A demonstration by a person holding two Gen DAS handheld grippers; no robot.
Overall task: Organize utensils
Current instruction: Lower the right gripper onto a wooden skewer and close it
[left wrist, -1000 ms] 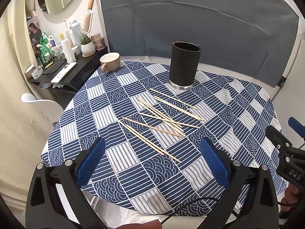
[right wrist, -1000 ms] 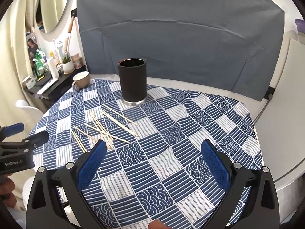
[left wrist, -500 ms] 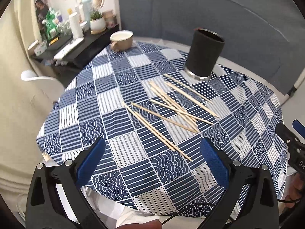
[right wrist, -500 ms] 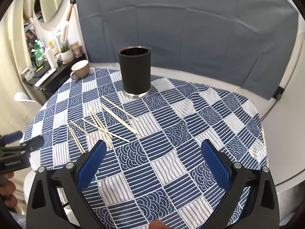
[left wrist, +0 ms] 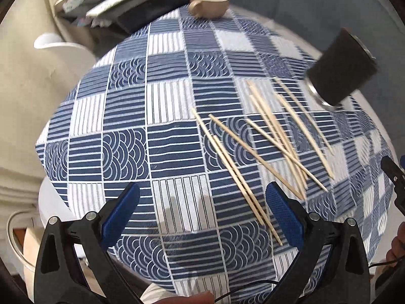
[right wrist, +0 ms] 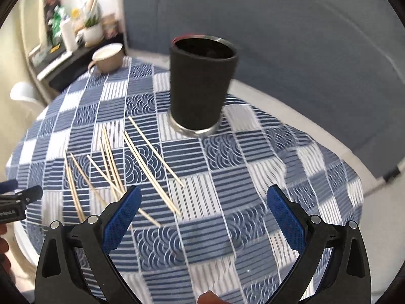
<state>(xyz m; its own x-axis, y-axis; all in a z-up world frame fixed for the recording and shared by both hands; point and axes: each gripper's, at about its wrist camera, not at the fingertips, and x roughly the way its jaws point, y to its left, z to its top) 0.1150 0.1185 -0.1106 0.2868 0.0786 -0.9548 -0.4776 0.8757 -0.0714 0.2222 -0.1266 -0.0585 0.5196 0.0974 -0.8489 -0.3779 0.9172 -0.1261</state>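
Blue-and-white cotton, printed in squares of stripes and fan-shaped waves, is covering the round table [left wrist: 174, 131] that is filling the middle of both of my views. Thin, pale wooden chopsticks [left wrist: 263, 147] are lying loose and crossing one another in the right half of the left-wrist frame; in the right-wrist frame the same scatter [right wrist: 119, 167] is spreading across the left centre. A matte black cylindrical holder [right wrist: 201, 86] with a bright metal base ring is standing upright above centre in the right-wrist frame, its mouth open, just beyond the far ends of the sticks; in the left-wrist frame it [left wrist: 341, 68] is appearing at the upper right. A beige ceramic cup [left wrist: 210, 1] with a handle is sitting at the table's far edge, top centre. My left gripper [left wrist: 202, 215] is hovering over the cloth with its jaws spread wide and holding nothing, its textured blue pads [left wrist: 121, 217] set on black plastic arms; the nearest sticks are running under the right-hand pad. My right gripper [right wrist: 202, 217] is likewise gaping wide and empty, low in its frame.
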